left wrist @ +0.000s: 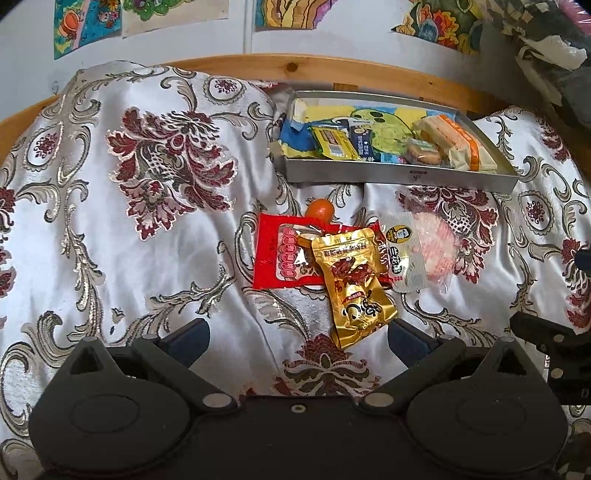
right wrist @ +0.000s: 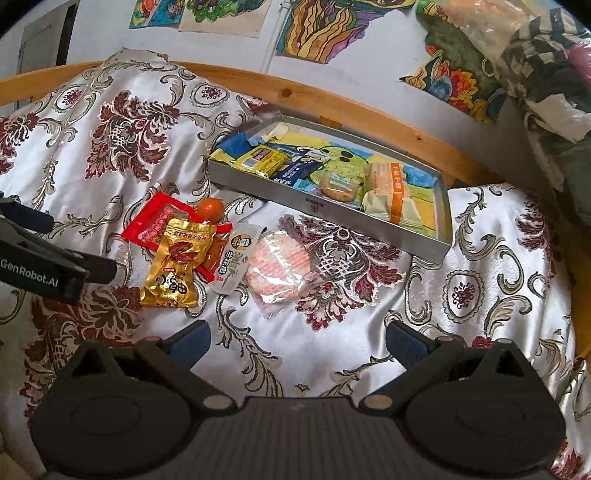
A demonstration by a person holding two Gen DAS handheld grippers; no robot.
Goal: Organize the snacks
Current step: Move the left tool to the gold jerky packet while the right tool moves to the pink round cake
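A gold snack pouch [left wrist: 352, 286] lies on a red packet [left wrist: 280, 254], with a small orange fruit [left wrist: 320, 210] behind them and a clear pack of pink crackers [left wrist: 424, 251] to the right. A grey metal tray [left wrist: 399, 176] farther back holds several wrapped snacks. My left gripper [left wrist: 297, 338] is open, just short of the gold pouch, nothing between its fingers. In the right wrist view the gold pouch [right wrist: 177, 269], red packet [right wrist: 155, 221], orange fruit [right wrist: 209, 208], cracker pack [right wrist: 277, 266] and tray [right wrist: 369, 225] lie ahead. My right gripper [right wrist: 297, 338] is open and empty, near the cracker pack.
Everything rests on a silver cloth with red floral patterns [left wrist: 129, 206] over a bed with a wooden rail [left wrist: 258, 66]. Colourful drawings [right wrist: 317, 29] hang on the wall. A pile of clothes and bags [right wrist: 546, 74] sits at the far right. The left gripper's body [right wrist: 44, 258] shows at the left.
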